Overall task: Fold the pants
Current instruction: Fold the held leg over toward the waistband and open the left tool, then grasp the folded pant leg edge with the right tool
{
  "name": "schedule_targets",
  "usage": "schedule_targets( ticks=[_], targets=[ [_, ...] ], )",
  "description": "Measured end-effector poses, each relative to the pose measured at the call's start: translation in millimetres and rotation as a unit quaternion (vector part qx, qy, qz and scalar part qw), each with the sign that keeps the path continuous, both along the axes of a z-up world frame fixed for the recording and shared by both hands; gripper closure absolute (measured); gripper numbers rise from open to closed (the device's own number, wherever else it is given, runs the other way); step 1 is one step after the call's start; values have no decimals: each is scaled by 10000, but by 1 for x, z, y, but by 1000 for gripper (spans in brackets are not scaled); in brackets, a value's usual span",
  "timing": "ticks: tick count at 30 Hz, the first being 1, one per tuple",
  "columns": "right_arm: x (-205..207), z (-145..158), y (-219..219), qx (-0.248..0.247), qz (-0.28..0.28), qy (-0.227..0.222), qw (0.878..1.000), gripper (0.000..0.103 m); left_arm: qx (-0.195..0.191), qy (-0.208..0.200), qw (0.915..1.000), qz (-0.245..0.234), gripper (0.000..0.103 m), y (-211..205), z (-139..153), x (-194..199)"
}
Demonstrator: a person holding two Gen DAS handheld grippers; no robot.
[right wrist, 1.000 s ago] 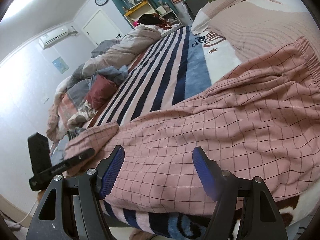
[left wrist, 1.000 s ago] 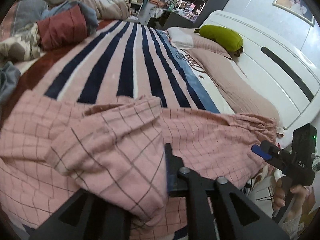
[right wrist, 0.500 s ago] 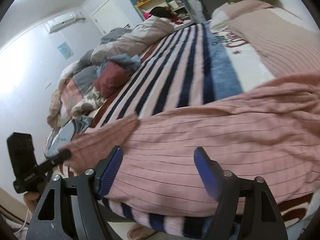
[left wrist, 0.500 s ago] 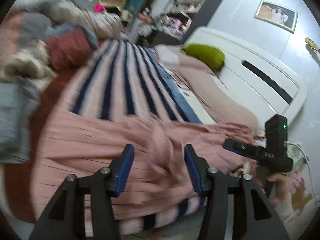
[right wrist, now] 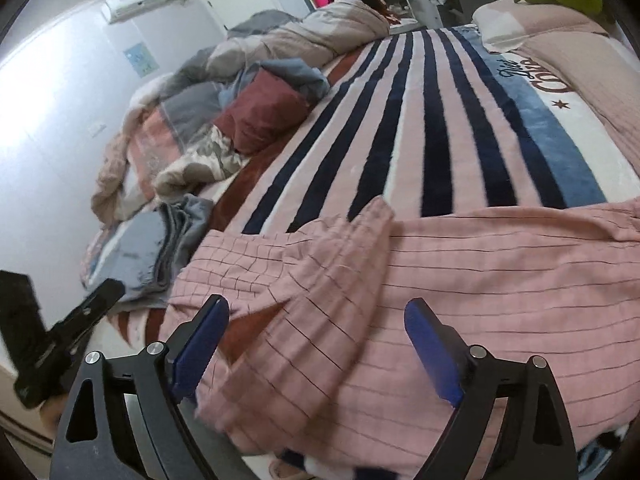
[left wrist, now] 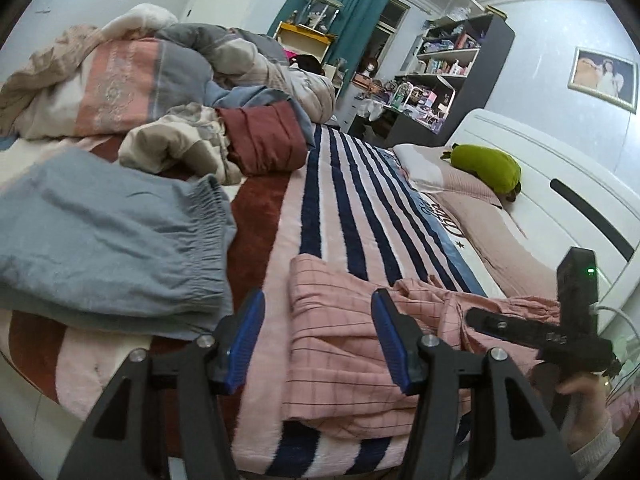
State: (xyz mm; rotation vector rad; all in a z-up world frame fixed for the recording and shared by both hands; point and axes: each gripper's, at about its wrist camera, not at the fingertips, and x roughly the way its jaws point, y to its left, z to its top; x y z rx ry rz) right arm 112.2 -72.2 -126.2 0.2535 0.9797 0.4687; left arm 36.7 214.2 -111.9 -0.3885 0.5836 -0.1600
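Pink checked pants lie spread across the near edge of the bed, waistband end toward 3 o'clock in the right wrist view, one leg doubled over the other so its hem points to 12 o'clock. In the left wrist view the same pants show as a rumpled strip running from 6 toward 3 o'clock.

Left gripper — fingers spread wide, nothing between the blue pads, hanging above the leg end of the fabric; contact cannot be judged. Right gripper likewise spread apart and holding nothing, poised over the mid-leg cloth (it also appears at 4 o'clock in the left wrist view, gripped by a hand).

Under the pants: striped blanket, navy and pink bands running toward 12 o'clock. At 9 o'clock in the left wrist view, grey-blue pants with an elastic waist lie just beside the pink pair, not touching. Beyond them, a maroon garment and a heap of quilts — 10 to 11 o'clock. Green plush rests on the pillows at 2 o'clock, against the white headboard.
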Motion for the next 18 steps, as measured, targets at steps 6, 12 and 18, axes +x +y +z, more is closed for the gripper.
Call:
schedule_targets(
  ticks=[6,12,18],
  targets=[
    [4,-17,45,-512,30,13,9987,12,-130,69,9999,13,52,8,-10,4],
    [-1,-23,32,-1296,-44,-123,9915,76,-233,146,9995,-162,52,3,-20,11],
    [-10,-31,-19,-1174,-314,278,9922,81,-278,206,9987,-381,52,-10,-25,18]
  ],
)
